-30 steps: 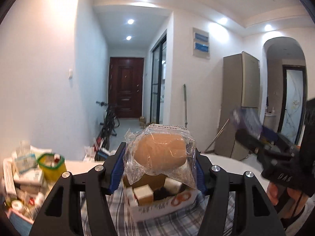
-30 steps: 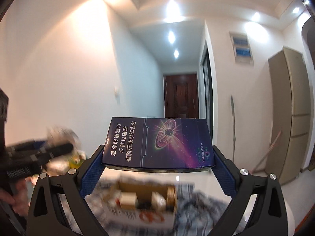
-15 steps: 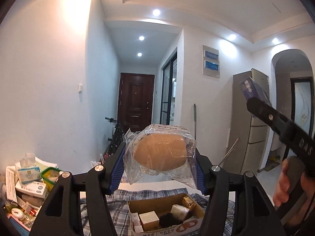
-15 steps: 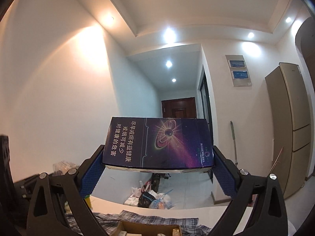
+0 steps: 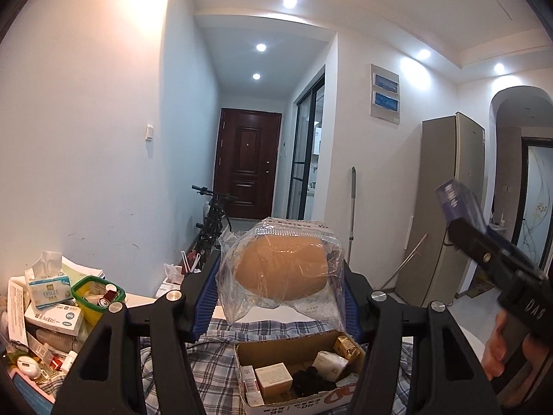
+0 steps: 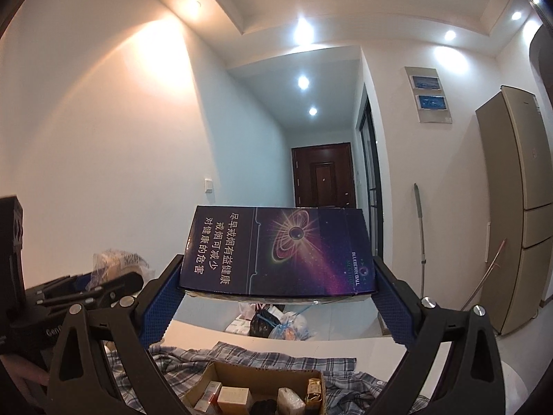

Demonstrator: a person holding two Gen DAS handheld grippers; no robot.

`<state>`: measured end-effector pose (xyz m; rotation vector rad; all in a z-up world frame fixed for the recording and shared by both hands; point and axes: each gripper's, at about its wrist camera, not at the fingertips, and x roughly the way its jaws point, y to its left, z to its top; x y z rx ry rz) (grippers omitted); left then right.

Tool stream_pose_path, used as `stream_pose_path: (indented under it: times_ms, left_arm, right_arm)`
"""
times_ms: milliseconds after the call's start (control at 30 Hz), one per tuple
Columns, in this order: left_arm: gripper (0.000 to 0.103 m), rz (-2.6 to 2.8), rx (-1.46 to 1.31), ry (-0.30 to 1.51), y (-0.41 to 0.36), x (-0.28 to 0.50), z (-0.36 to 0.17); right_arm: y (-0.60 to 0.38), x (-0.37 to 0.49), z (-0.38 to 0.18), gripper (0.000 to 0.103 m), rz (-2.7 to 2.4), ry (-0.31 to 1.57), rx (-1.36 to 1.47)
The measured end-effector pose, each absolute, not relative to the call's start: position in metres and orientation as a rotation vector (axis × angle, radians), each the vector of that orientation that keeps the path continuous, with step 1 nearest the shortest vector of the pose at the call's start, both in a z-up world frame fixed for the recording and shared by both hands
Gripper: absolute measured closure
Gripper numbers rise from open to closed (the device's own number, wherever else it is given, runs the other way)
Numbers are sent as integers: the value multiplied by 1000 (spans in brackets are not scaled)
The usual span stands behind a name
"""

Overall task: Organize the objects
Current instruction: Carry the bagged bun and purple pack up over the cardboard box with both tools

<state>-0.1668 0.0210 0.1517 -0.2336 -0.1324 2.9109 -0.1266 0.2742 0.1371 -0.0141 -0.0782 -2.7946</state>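
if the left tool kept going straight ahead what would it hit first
Nothing close, apparently: the left tool, gripping the bagged bread, points over the cardboard box toward the hallway bicycle. Depth unclear.

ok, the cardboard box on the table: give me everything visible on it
The cardboard box is brown, open-topped, with a white printed front bearing red marks. It sits on a plaid cloth over the table, below both grippers and untouched by them. Inside are small packed items: a tan box, a white wrapped block, a gold packet, something black. The right wrist view shows only its top edge and contents.
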Motion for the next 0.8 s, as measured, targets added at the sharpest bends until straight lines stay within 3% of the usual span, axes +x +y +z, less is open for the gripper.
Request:
stream_pose_path:
  times_ms: [800]
  left_arm:
    - [41, 2922, -324, -141, 20, -183, 148]
  right_arm:
    - [270, -152, 116, 4, -2804, -48, 95]
